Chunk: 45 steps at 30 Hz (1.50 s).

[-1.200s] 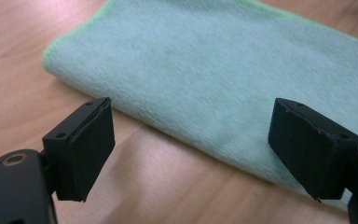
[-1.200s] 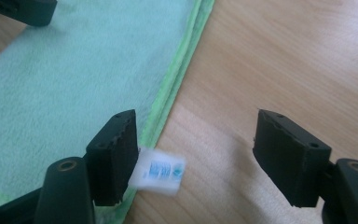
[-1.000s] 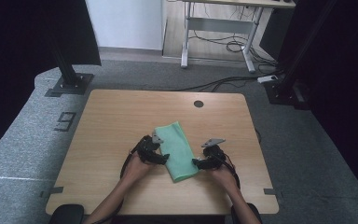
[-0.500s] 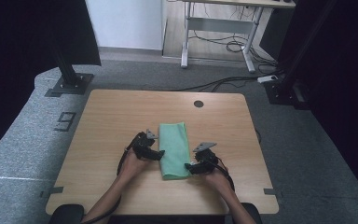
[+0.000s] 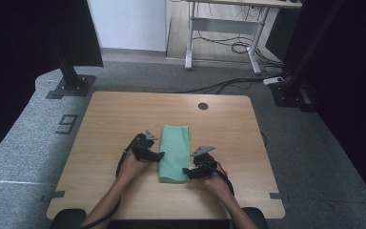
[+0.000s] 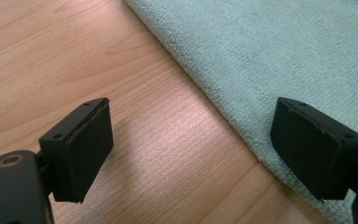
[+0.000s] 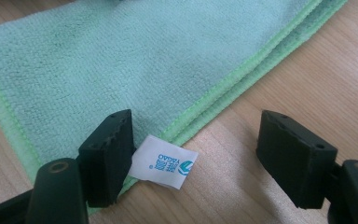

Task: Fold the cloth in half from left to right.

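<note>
The left tool (image 6: 191, 154) is held spread apart, grasping nothing: one jaw stands over bare wood, the other over the long edge of the folded green cloth (image 6: 279, 60). In the high view this tool (image 5: 158, 155) is seen at the cloth's left side, near its middle. The right tool (image 7: 196, 161) is likewise released, its jaws set apart at the cloth's near corner, where a small white label (image 7: 164, 162) printed in blue lies between them on the wood. The cloth (image 5: 175, 151) is laid flat as a narrow strip at the middle of the wooden table (image 5: 109, 119). No containers are seen on it.
</note>
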{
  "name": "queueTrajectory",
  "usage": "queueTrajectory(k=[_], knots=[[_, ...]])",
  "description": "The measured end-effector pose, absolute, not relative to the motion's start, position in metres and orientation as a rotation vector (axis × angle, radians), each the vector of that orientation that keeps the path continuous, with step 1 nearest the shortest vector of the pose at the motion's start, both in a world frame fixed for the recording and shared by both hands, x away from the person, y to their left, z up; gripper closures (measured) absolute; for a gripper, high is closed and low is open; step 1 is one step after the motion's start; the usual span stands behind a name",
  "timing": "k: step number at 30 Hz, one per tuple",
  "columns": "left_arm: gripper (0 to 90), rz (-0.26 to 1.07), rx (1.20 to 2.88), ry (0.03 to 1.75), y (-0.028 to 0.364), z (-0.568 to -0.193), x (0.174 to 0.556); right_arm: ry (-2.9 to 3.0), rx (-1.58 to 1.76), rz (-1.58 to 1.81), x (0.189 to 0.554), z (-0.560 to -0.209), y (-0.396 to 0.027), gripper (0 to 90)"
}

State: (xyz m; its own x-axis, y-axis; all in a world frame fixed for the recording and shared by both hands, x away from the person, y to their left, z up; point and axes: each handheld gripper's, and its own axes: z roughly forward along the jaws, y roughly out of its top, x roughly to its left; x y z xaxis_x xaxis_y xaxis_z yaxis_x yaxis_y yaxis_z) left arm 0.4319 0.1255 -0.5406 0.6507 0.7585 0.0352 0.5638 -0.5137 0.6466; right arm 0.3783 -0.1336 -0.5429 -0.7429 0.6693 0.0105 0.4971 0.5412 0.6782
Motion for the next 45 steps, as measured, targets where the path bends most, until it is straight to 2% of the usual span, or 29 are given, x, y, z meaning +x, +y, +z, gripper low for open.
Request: queueTrajectory(k=[9,18,22,30,45], knots=[[13.1,0.419,2.218,0.962,0.133,-0.523,0.418,2.513,0.986,1.042,0.376,-0.535,-0.136,23.3],[11.2,0.394,2.189,0.956,0.166,-0.51,0.389,2.456,1.037,1.082,0.377,-0.523,-0.157,14.5],[8.5,0.394,2.192,0.963,0.178,-0.51,0.377,2.448,1.046,1.069,0.374,-0.521,-0.168,13.3],[1.8,0.429,2.223,0.978,0.195,-0.519,0.361,2.386,1.1,1.017,0.37,-0.526,-0.19,0.0],[0.0,0.453,2.245,1.013,0.213,-0.543,0.358,2.353,1.131,0.97,0.371,-0.546,-0.216,0.0]])
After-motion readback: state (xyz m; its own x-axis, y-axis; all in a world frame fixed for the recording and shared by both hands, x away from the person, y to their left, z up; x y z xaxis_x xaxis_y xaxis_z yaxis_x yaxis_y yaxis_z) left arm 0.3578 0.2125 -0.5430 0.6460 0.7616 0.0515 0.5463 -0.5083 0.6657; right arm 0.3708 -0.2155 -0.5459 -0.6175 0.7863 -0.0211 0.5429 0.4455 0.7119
